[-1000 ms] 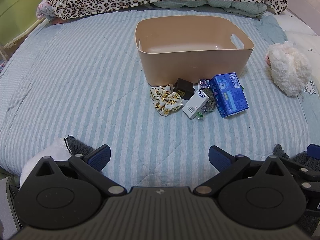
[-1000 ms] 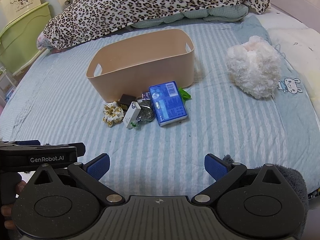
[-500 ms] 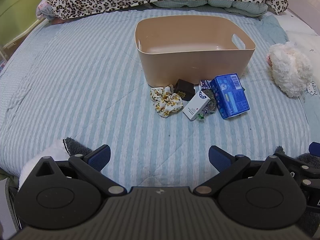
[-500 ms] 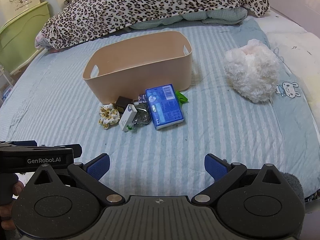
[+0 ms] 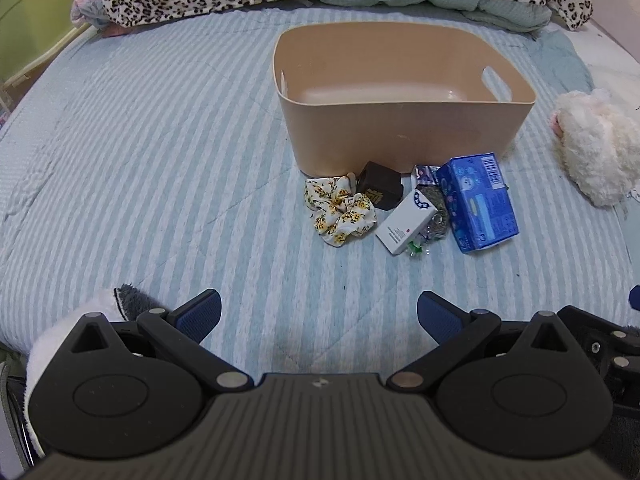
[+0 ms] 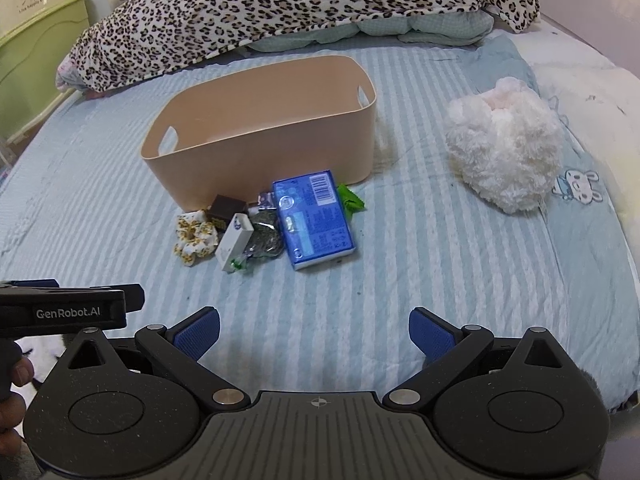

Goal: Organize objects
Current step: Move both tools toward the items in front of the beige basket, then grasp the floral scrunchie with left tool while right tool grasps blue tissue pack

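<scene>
Left gripper (image 5: 319, 312): jaws spread wide, nothing between the blue pads, hovering above the near edge of the bed (image 5: 140, 152). Right gripper (image 6: 314, 330): also spread wide and empty, beside the left one at the same near edge.

Ahead, mid-bed, lies one cluster of small items, touching or overlapping:
- 1 floral scrunchie (image 5: 340, 210), white with yellow flowers, at the cluster's left end.
- 1 small dark box (image 5: 378, 186), just behind the scrunchie, against the bin wall.
- 1 white carton (image 5: 406, 224), lying flat, blue round logo on its top end.
- 1 grey-green crinkled packet (image 6: 264, 238), partly under the carton.
- 1 blue pack (image 6: 316, 222) with a barcode, flat, at the right end.
- 1 green wrapper (image 6: 351, 200), peeking out behind the blue pack.

1 tan bin (image 5: 400, 136), oval, two cut-out handles, stands directly behind the cluster; its floor is bare.

1 white plush toy (image 6: 502, 158) sits well apart towards the right edge. 1 leopard-print blanket (image 6: 288, 4) covers the far edge.

Striped bed cover between the grippers and the cluster is open.
</scene>
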The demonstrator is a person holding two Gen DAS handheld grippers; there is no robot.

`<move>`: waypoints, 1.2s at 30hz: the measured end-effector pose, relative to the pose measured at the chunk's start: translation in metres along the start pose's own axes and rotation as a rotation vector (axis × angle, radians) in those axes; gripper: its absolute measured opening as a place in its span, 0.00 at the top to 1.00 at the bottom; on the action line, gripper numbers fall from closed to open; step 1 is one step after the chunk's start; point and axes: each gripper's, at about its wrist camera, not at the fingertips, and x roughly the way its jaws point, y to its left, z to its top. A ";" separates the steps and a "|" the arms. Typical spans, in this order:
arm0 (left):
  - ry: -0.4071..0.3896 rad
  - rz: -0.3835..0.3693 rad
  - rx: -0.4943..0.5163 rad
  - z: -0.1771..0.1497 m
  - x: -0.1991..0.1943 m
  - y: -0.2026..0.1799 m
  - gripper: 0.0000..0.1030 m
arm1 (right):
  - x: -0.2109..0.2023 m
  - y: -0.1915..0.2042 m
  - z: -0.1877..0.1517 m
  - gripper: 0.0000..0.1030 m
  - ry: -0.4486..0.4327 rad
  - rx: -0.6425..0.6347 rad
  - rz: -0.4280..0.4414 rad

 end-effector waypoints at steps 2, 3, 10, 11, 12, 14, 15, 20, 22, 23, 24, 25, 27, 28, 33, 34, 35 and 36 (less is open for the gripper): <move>0.009 0.005 -0.001 0.004 0.009 0.000 0.00 | 0.008 0.002 0.005 0.01 0.003 -0.023 -0.015; 0.012 0.006 -0.004 0.007 0.013 0.001 0.00 | 0.012 0.002 0.007 0.01 0.008 -0.031 -0.019; 0.024 0.026 -0.006 0.025 0.047 0.004 0.00 | 0.054 -0.001 0.026 0.02 0.059 -0.046 -0.021; 0.027 0.029 -0.006 0.027 0.052 0.004 0.00 | 0.061 -0.001 0.029 0.03 0.067 -0.046 -0.019; 0.030 0.029 -0.007 0.029 0.058 0.004 0.00 | 0.067 -0.002 0.032 0.03 0.073 -0.046 -0.018; 0.043 0.033 -0.014 0.034 0.070 0.006 0.00 | 0.078 -0.002 0.038 0.04 0.083 -0.049 -0.019; 0.047 0.034 -0.017 0.036 0.076 0.006 0.00 | 0.084 -0.002 0.040 0.04 0.087 -0.051 -0.019; 0.079 0.038 -0.020 0.048 0.108 0.005 0.00 | 0.114 -0.004 0.050 0.05 0.116 -0.064 0.007; 0.100 0.034 -0.022 0.049 0.121 0.005 0.00 | 0.125 -0.004 0.052 0.06 0.130 -0.063 0.015; 0.106 0.036 -0.020 0.050 0.128 0.005 0.00 | 0.130 -0.004 0.053 0.07 0.136 -0.063 0.017; 0.110 0.040 -0.017 0.051 0.134 0.005 0.00 | 0.135 -0.004 0.054 0.07 0.142 -0.062 0.020; 0.114 0.041 -0.014 0.051 0.140 0.005 0.00 | 0.139 -0.004 0.055 0.07 0.147 -0.061 0.024; 0.127 0.037 -0.012 0.052 0.151 0.005 0.00 | 0.147 -0.003 0.056 0.07 0.157 -0.064 0.031; 0.133 0.036 -0.013 0.052 0.156 0.005 0.00 | 0.151 -0.002 0.057 0.08 0.163 -0.067 0.030; 0.129 0.008 -0.001 0.051 0.167 0.001 0.00 | 0.169 0.000 0.059 0.16 0.192 -0.072 0.040; 0.126 0.005 0.003 0.051 0.167 0.000 0.00 | 0.171 0.001 0.059 0.18 0.195 -0.071 0.045; 0.124 0.000 0.004 0.050 0.167 0.000 0.00 | 0.172 0.002 0.058 0.20 0.195 -0.069 0.050; 0.124 -0.009 0.001 0.049 0.167 -0.001 0.00 | 0.173 0.003 0.058 0.21 0.193 -0.070 0.051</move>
